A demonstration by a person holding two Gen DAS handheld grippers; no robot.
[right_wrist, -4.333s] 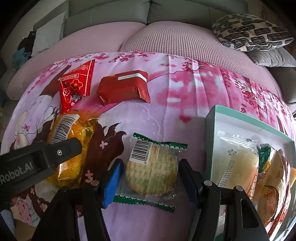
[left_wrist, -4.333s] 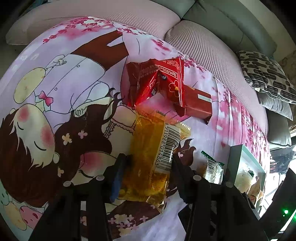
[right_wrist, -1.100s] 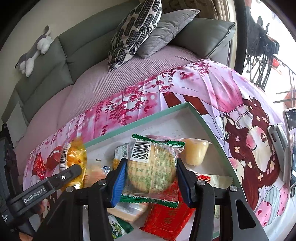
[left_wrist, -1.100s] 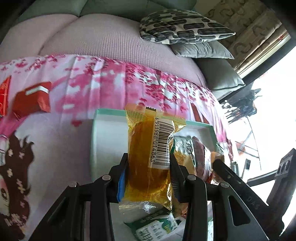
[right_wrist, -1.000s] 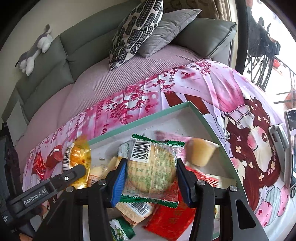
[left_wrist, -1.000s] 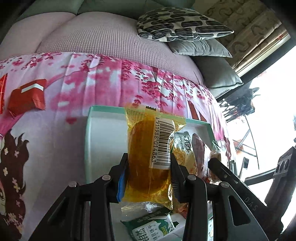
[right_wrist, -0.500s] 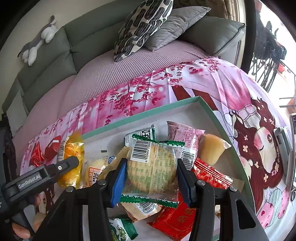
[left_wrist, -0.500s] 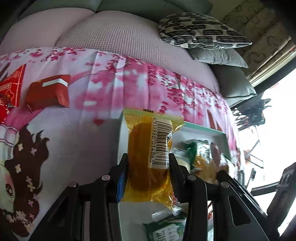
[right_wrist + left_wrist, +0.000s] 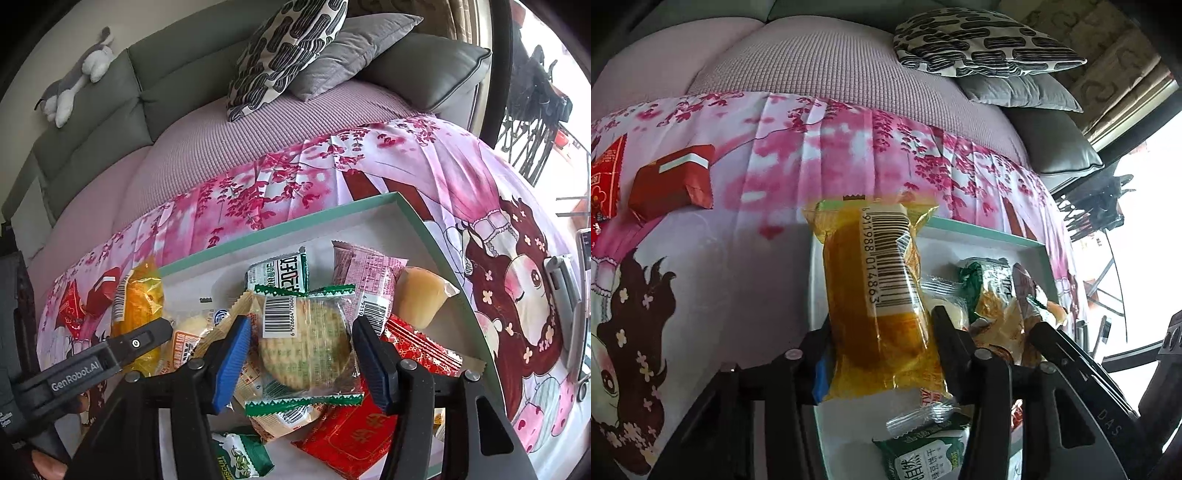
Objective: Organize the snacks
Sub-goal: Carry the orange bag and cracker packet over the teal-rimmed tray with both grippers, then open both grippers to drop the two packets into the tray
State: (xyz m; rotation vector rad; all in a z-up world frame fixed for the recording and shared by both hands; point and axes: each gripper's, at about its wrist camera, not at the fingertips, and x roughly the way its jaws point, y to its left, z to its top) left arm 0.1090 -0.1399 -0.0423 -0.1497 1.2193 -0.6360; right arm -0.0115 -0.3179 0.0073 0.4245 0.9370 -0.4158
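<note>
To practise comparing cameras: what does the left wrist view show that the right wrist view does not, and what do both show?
Only the left wrist view shows the red box whole on the printed cloth. Only the right wrist view shows the toy cat, the jelly cup and the round cracker pack between the opening right gripper. Both show the green tray, the yellow cake pack and the patterned cushion.

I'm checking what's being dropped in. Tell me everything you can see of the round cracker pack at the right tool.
The cracker pack is a clear wrapper with green zigzag ends and a white barcode label, holding one round pale cracker. It lies flat atop other snacks in the green-rimmed box, between the opening jaws of the right tool, whose blue pads look just clear of it.
</note>
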